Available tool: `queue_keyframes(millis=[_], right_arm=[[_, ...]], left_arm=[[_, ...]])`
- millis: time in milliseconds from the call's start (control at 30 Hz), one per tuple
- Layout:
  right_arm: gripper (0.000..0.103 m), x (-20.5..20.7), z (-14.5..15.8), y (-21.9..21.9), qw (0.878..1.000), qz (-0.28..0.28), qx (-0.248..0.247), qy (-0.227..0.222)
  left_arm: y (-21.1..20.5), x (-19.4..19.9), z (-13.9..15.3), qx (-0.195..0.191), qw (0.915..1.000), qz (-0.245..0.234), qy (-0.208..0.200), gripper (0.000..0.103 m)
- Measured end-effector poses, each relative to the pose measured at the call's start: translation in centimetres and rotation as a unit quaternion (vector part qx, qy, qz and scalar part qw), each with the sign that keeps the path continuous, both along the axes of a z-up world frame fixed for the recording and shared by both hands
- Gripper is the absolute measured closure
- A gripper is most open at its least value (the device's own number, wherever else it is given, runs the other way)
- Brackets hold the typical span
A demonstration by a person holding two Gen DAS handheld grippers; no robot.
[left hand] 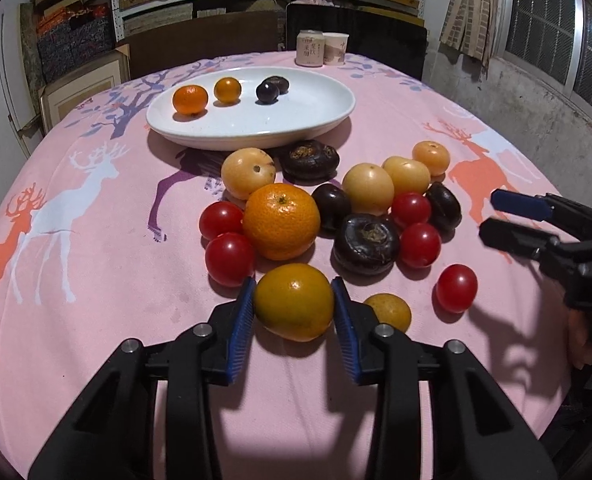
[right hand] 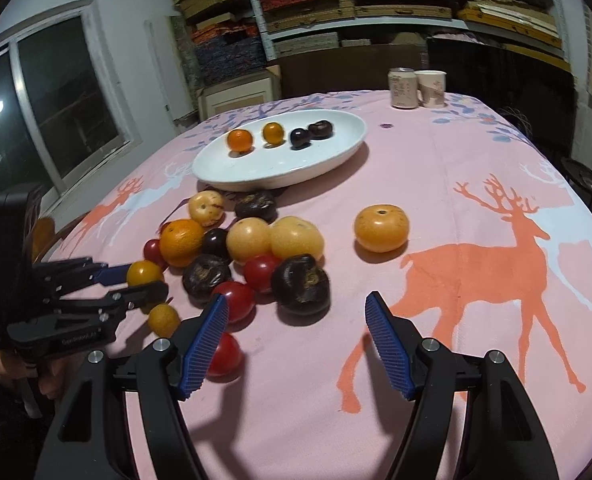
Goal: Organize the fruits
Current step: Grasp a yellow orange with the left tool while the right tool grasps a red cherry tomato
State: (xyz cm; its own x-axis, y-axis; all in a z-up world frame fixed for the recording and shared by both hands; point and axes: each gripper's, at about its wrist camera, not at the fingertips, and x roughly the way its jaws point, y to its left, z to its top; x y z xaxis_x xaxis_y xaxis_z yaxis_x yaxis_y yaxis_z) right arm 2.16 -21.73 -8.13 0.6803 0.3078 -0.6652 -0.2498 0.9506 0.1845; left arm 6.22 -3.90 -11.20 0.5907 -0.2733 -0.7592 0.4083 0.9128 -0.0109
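Observation:
My left gripper (left hand: 293, 298) is shut on a small orange citrus (left hand: 294, 307) at the near edge of a fruit pile; it also shows in the right wrist view (right hand: 144, 272). The pile holds a large orange (left hand: 281, 221), red tomatoes (left hand: 229, 259), dark water chestnuts (left hand: 366, 243) and pale yellow fruits (left hand: 248, 173). A white oval plate (left hand: 316, 114) behind holds two oranges (left hand: 190, 99) and two dark fruits (left hand: 267, 92). My right gripper (right hand: 296, 312) is open and empty above the cloth, right of the pile. An orange persimmon (right hand: 381, 228) lies apart.
A can (left hand: 309, 48) and a paper cup (left hand: 335, 48) stand at the table's far edge. A small yellow fruit (left hand: 388, 312) and a tomato (left hand: 456, 288) lie right of my left gripper. The pink deer-print cloth (right hand: 476, 260) covers the table. Shelves stand behind.

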Motion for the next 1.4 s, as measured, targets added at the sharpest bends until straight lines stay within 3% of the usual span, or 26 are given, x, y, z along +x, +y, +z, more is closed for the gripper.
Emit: queue_keyframes(millis=[100,267,700,1033,1400], right_arm=[[0.033,-0.9,0.0,1.7,0.998,0.046,-0.031,-0.008],[0.044,-1.6,-0.4,3.4,0.995,0.080,-0.064,0.001],[0.052,-0.4,-1.7,4.7,0.993,0.070,-0.072,0.057],[0.071,-0.5,-1.7,4.9,0.994,0.074,-0.066,0.053],[0.072,-0.5,-1.6,4.4,0.995,0.070,-0.051,0.050]], left_arm=[[0.3,-0.9,0.0,0.003,1.0000,-0.006,-0.002,0.066],[1.4,-1.3,-0.5,-0.006,0.9999,0.003,0.011,0.066],[1.4,-1.4,-0.6,-0.003,1.0000,0.001,0.009,0.066],[1.3,-1.4,-0.7,-0.003,0.9999,0.001,0.010,0.066],[1.3,-1.4,-0.7,-0.004,0.9999,0.000,0.010,0.066]])
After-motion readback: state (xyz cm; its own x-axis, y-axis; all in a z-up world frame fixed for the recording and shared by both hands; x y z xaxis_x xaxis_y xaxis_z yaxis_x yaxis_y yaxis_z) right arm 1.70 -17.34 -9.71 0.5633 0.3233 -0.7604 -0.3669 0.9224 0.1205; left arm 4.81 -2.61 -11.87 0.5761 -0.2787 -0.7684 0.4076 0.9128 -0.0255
